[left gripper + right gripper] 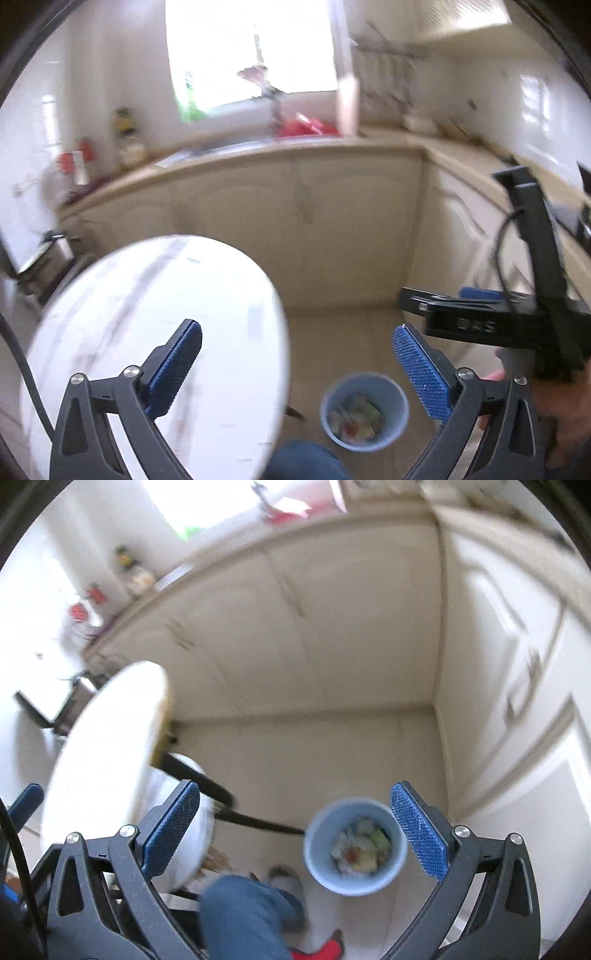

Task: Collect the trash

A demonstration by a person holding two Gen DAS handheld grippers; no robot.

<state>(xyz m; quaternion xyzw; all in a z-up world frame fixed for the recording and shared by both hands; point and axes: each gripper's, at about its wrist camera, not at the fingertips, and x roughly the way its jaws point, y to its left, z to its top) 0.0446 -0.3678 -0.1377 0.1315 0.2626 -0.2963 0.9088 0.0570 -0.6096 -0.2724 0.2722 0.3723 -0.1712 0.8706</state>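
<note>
Cream kitchen cabinets [332,206] behind, round white tabletop [155,332] at left, blue bin [355,845] of trash on the floor, left gripper [297,365] and right gripper [295,834] above it, fingers spread, holding nothing.

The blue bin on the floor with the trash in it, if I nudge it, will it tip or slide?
The blue bin looks like thin plastic, tapering toward its base, so probably light and fairly easy to tip. It appears only partly filled with crumpled wrappers, adding little weight. On the smooth pale floor it would likely slide first.
</note>
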